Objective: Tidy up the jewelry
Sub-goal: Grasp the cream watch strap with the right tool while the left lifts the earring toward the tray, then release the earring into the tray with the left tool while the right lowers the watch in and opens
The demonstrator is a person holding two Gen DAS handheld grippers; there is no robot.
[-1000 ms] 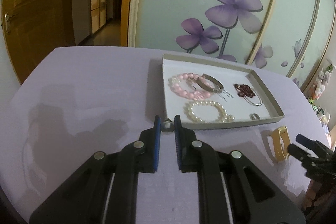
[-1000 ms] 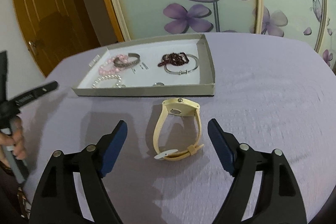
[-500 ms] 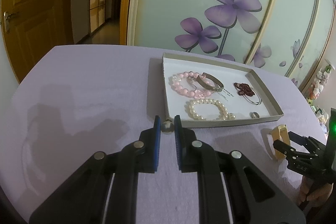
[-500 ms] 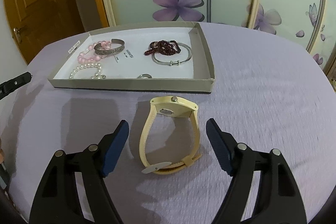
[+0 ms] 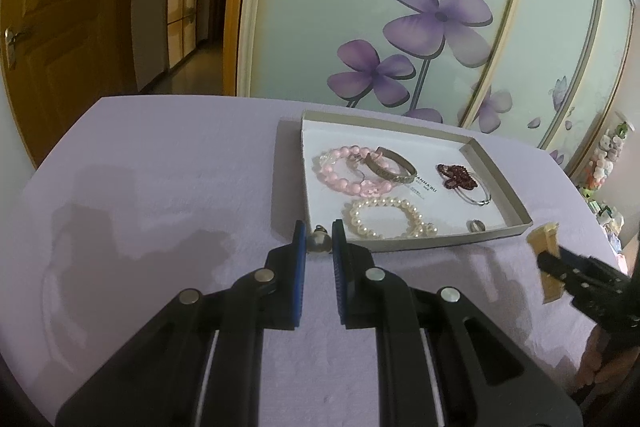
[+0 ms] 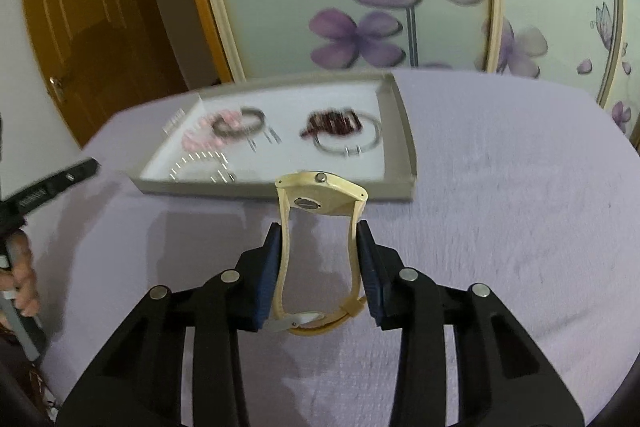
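Observation:
My left gripper (image 5: 318, 227) is shut on a small round silvery piece (image 5: 319, 243), just off the near left corner of the grey jewelry tray (image 5: 500, 171). My right gripper (image 6: 319, 227) has its jaws closing on a cream wristwatch (image 6: 320, 201); the blue pads press the strap's two sides inward. The watch's case points toward the tray (image 6: 400, 131). In the left wrist view the watch (image 5: 546, 247) and right gripper (image 5: 560, 263) show at the right edge. The tray holds a pink bead bracelet (image 5: 348, 175), a metal bangle (image 5: 394, 167), a pearl bracelet (image 5: 384, 217), a dark red beaded piece (image 5: 456, 177) and a ring (image 5: 476, 225).
A lilac cloth (image 5: 160, 187) covers the table. A glass panel with purple flowers (image 5: 432, 19) stands behind it, and a wooden door (image 5: 48, 27) is at the left. A hand (image 6: 20, 287) on the left gripper's handle shows in the right wrist view.
The right jaws have come in from wide open onto the watch strap, and the watch now sits higher against the tray's front wall. The left gripper has kept still.

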